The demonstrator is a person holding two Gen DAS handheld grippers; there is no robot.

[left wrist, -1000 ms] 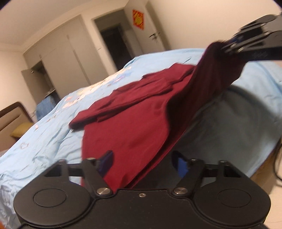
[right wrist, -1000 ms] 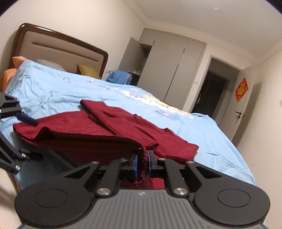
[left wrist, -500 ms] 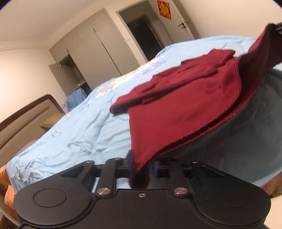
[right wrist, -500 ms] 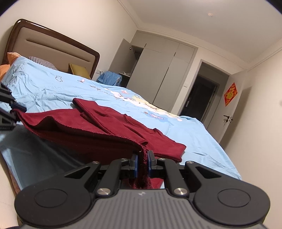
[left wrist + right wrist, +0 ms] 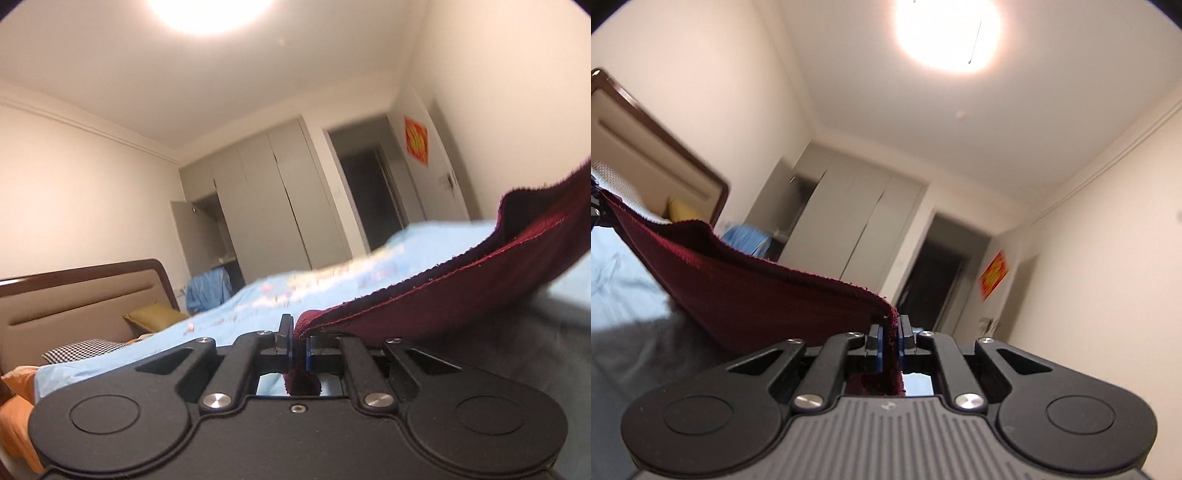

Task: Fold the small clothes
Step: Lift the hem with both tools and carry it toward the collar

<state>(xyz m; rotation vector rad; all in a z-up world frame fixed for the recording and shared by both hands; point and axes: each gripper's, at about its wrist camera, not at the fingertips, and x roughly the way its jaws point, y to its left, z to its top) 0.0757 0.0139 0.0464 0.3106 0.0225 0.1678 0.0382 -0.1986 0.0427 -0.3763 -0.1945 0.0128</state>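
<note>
A dark red garment (image 5: 461,291) hangs stretched between my two grippers above a bed. My left gripper (image 5: 298,347) is shut on one corner of its hem, and the cloth runs up and to the right out of that view. In the right wrist view the same dark red garment (image 5: 768,295) spans from the far left down to my right gripper (image 5: 890,343), which is shut on the other corner. Both cameras tilt upward, so the rest of the garment on the bed is hidden. At the far left edge the left gripper (image 5: 595,206) barely shows.
A light blue bedsheet (image 5: 258,306) covers the bed, with a brown headboard (image 5: 85,295), a yellow pillow (image 5: 155,315) and a checked pillow (image 5: 81,349). Grey wardrobes (image 5: 266,206) and a dark doorway (image 5: 373,195) stand behind. A ceiling lamp (image 5: 947,33) glares overhead.
The left gripper closed on the hem corner half a second ago. Both grippers have since lifted and tilted upward, raising the hem; the folded sleeves on the bed dropped out of view.
</note>
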